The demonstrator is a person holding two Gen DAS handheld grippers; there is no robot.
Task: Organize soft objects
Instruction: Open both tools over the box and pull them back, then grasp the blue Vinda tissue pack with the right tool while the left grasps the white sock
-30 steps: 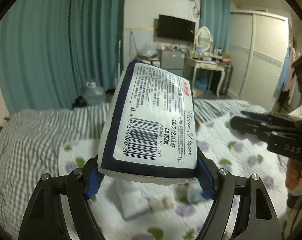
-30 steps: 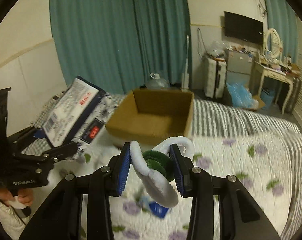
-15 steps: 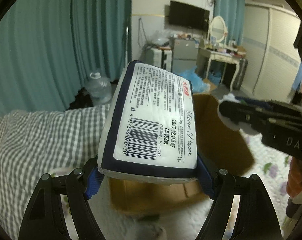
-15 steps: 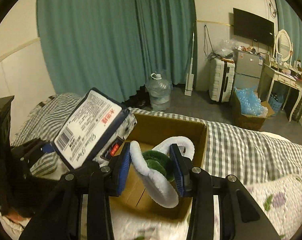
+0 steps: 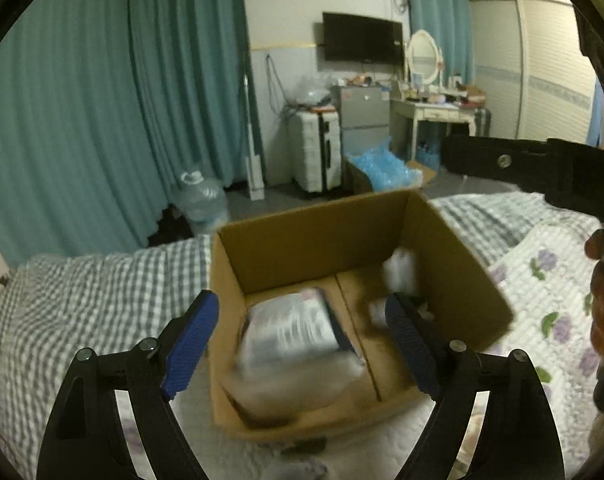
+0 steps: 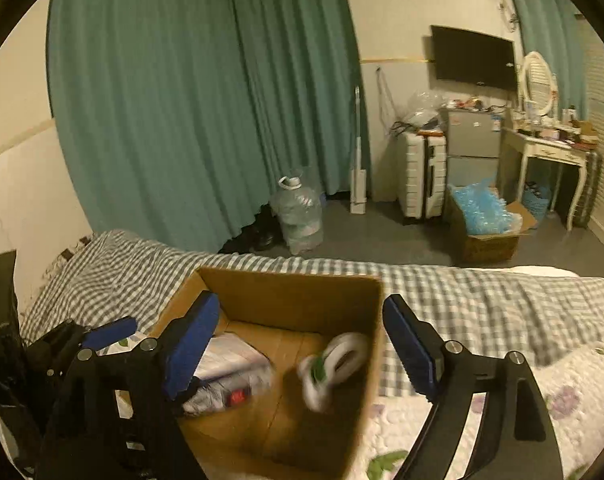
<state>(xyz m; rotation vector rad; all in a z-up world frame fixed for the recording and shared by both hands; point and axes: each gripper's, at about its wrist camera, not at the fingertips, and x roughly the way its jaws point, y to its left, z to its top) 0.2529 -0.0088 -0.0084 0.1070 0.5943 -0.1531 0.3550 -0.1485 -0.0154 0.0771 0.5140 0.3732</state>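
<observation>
An open cardboard box (image 5: 474,280) (image 6: 262,296) sits on the bed. My left gripper (image 5: 302,336) is open above it, and the white and navy tissue pack (image 5: 290,332) lies blurred on the box floor, also in the right wrist view (image 6: 230,368). My right gripper (image 6: 302,344) is open over the box, and the white and green earmuffs (image 6: 334,364) are blurred inside the box at its right side; in the left wrist view they (image 5: 398,272) show as a white blur.
The bed has a grey checked sheet (image 5: 82,300) and a white floral quilt (image 5: 550,280). Beyond stand teal curtains (image 6: 182,100), a water jug (image 6: 298,216), a white suitcase (image 6: 420,176), a box of blue plastic (image 6: 486,216) and a dressing table (image 6: 550,152).
Both grippers opened over the box. The tissue pack dropped from the left gripper and the earmuffs from the right one into the box.
</observation>
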